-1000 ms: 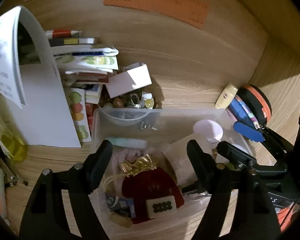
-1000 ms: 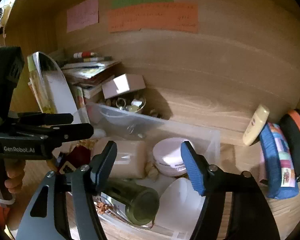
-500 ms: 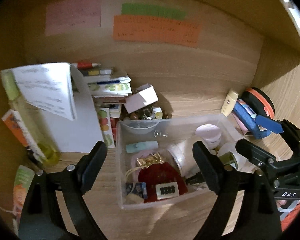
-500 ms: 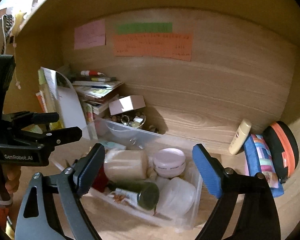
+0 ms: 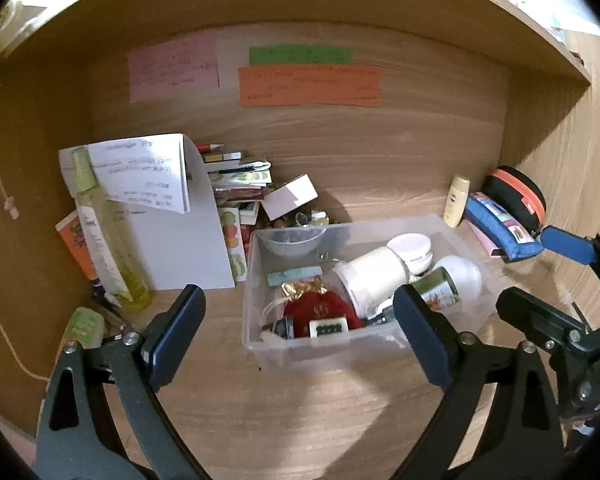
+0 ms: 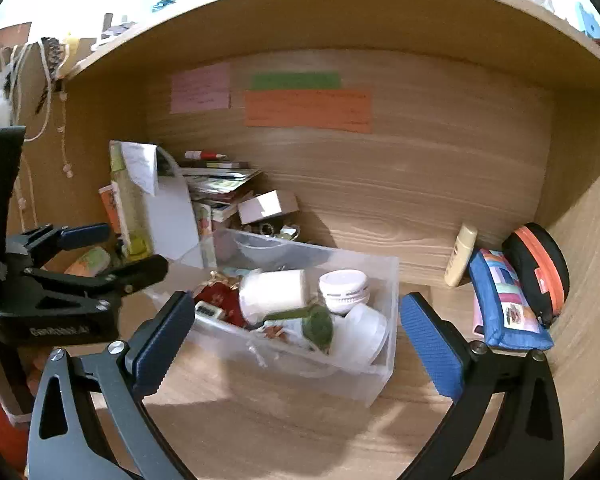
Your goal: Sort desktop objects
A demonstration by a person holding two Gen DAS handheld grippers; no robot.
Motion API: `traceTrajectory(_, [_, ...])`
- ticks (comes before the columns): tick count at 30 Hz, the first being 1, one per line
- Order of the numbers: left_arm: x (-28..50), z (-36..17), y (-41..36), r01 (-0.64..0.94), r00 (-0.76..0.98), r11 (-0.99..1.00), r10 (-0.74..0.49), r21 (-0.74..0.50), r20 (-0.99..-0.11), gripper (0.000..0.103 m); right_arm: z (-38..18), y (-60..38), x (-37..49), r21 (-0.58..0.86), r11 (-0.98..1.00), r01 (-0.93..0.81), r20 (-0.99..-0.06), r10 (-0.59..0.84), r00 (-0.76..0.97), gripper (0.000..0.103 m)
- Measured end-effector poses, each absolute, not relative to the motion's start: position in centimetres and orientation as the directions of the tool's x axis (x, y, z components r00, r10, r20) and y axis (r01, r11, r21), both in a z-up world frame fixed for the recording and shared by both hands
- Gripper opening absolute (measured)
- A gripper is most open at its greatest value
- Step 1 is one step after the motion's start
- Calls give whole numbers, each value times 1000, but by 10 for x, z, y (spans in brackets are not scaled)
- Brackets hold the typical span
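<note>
My left gripper [image 5: 298,334] and right gripper [image 6: 296,338] are opening, with nothing between their jaws, because the clear plastic bin [image 5: 278,350] sits on the desk.

A storage bin [image 5: 260,332] sat mid-shelf, holding a drawstring pouch [image 5: 320,310] at front and jars [image 5: 374,276] to its right. Behind-left lay stacked books [image 5: 240,176]; a spray bottle [image 5: 108,240] leaned far left. A pencil case [image 5: 500,228] lay right of the bin, a tube [image 5: 457,200] between them.
</note>
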State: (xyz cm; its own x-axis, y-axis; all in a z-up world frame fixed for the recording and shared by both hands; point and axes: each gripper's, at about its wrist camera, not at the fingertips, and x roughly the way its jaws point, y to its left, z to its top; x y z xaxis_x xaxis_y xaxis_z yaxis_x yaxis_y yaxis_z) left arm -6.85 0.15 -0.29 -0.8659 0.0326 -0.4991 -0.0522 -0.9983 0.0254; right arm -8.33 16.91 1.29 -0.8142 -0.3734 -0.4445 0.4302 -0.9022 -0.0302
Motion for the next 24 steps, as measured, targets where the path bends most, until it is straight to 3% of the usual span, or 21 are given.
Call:
traceTrajectory(13, [-48,-17,0,-50,-853,-999,53,-20,-520,96,13,164,-61,-14,-896,443,-444,-391,-806,102])
traceTrajectory(24, [-47,-31,9,-69,-853,-998,59,-1,-518,96,-9,177,-80,113,-902,416,-505,-413,-758,102])
